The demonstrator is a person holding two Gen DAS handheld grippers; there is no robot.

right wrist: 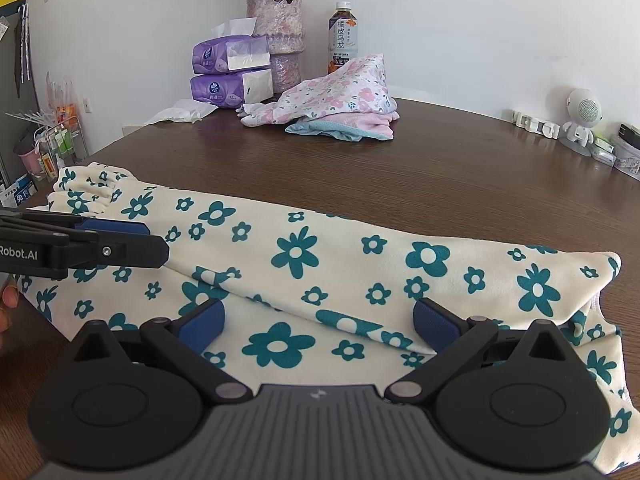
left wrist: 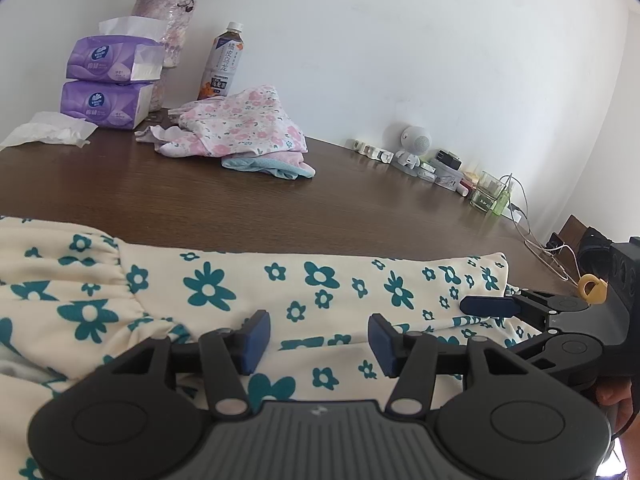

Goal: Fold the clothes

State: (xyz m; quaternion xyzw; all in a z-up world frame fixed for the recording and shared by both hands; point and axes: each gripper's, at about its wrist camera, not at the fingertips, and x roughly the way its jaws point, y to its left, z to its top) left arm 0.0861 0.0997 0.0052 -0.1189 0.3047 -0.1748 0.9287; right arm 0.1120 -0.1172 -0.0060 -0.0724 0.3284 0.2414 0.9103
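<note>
We hold both grippers low over the garment [right wrist: 320, 256], a cream piece printed with teal flowers, lying lengthwise across the near edge of the table [right wrist: 460, 168] with one long flap already doubled over itself. The left gripper [left wrist: 319, 336] hovers with its jaws apart and nothing between the blue pads; the right gripper [right wrist: 320, 320] is spread wider still, also gripping nothing. We judge the two are placed side by side above the cloth so that each can take an edge for the next fold.

The folded stack [right wrist: 340, 108] of pink floral clothes sits well apart at the back, near the tissue packs [right wrist: 230, 72], vase [right wrist: 276, 32] and bottle [right wrist: 342, 36], likely parked there to keep the working edge free.

The right wrist view gives us the whole run of the garment: the gathered cuff [right wrist: 90, 192] at the left end, the fold ridge running diagonally, and the far right corner. It also shows the left gripper from the side, reaching in over the cuff end. The left wrist view shows less cloth but catches the right gripper [left wrist: 490, 306] at its right edge over the garment's corner, plus cables [left wrist: 532, 236] and small clutter [left wrist: 440, 168] along the wall.
</note>
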